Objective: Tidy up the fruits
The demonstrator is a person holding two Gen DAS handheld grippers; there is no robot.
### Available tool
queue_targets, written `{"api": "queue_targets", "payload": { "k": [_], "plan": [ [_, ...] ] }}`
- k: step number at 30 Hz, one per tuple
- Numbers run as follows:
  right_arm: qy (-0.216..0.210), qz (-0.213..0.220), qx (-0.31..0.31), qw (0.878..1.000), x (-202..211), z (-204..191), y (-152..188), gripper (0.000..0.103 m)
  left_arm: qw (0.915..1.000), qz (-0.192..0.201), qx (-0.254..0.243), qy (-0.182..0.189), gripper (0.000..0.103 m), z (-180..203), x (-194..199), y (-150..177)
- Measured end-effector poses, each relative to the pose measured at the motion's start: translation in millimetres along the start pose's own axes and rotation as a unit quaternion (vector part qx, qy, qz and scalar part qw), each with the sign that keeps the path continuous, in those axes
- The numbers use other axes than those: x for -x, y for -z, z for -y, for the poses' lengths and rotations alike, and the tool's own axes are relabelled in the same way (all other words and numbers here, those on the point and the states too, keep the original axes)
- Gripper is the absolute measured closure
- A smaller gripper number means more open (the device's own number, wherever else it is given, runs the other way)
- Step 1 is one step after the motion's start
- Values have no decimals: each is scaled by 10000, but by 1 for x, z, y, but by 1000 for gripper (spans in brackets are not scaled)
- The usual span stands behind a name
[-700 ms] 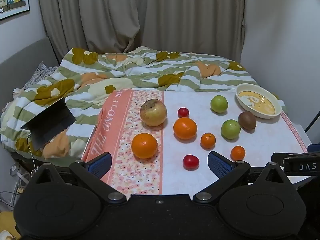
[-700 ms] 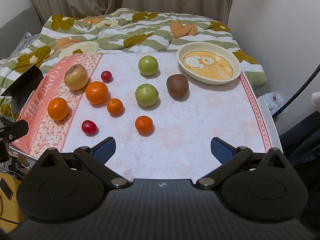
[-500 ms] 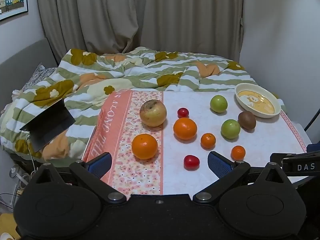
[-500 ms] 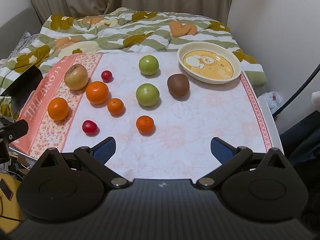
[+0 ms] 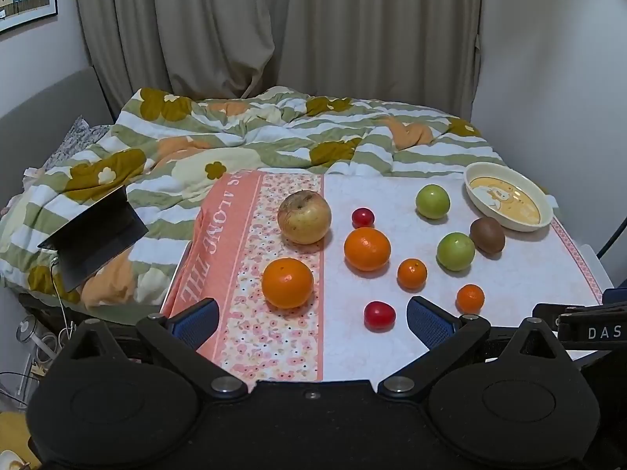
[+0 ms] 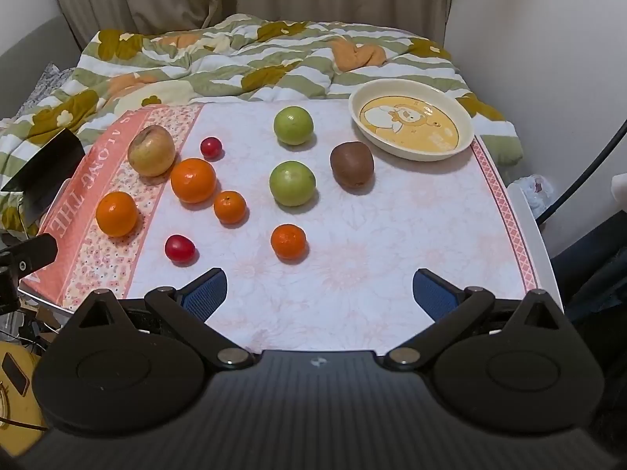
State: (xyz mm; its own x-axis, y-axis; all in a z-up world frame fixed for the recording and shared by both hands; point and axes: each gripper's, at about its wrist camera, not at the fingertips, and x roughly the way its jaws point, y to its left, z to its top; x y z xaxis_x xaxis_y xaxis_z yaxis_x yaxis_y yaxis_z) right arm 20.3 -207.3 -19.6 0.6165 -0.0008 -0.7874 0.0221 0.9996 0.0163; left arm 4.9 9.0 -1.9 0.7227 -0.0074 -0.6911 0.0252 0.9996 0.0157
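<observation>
Fruit lies scattered on a table with a pink-and-white cloth (image 6: 392, 235). A yellowish apple (image 5: 304, 217) (image 6: 151, 150), two large oranges (image 5: 287, 282) (image 5: 367, 248), two small mandarins (image 6: 230, 206) (image 6: 288, 241), two green apples (image 6: 293, 125) (image 6: 292, 183), a brown kiwi (image 6: 352, 164) and two small red fruits (image 6: 180, 248) (image 6: 211, 147) rest there. An empty cream bowl (image 6: 411, 123) (image 5: 508, 201) stands at the far right. My left gripper (image 5: 311, 323) hovers open over the near edge, close to the near red fruit (image 5: 379, 315). My right gripper (image 6: 319, 291) is open and empty over bare cloth.
A bed with a green, white and orange floral quilt (image 5: 254, 137) lies behind the table. An open dark laptop (image 5: 94, 235) sits on it at the left. Curtains (image 5: 274, 31) and a white wall close the back and right. A black cable (image 6: 580, 180) hangs at the right.
Both views have shifted slightly: the fruits sit a touch lower in the left wrist view and the right wrist view has crept forward. No fruit has moved; both grippers stay open.
</observation>
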Motion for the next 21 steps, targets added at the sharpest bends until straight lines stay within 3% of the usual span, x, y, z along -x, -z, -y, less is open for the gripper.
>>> {"api": "queue_targets", "payload": {
  "k": [21],
  "plan": [
    [0,1,23,10000,3,-3,0,0,10000,8,10,-20,0,-3,1,1]
  ]
}}
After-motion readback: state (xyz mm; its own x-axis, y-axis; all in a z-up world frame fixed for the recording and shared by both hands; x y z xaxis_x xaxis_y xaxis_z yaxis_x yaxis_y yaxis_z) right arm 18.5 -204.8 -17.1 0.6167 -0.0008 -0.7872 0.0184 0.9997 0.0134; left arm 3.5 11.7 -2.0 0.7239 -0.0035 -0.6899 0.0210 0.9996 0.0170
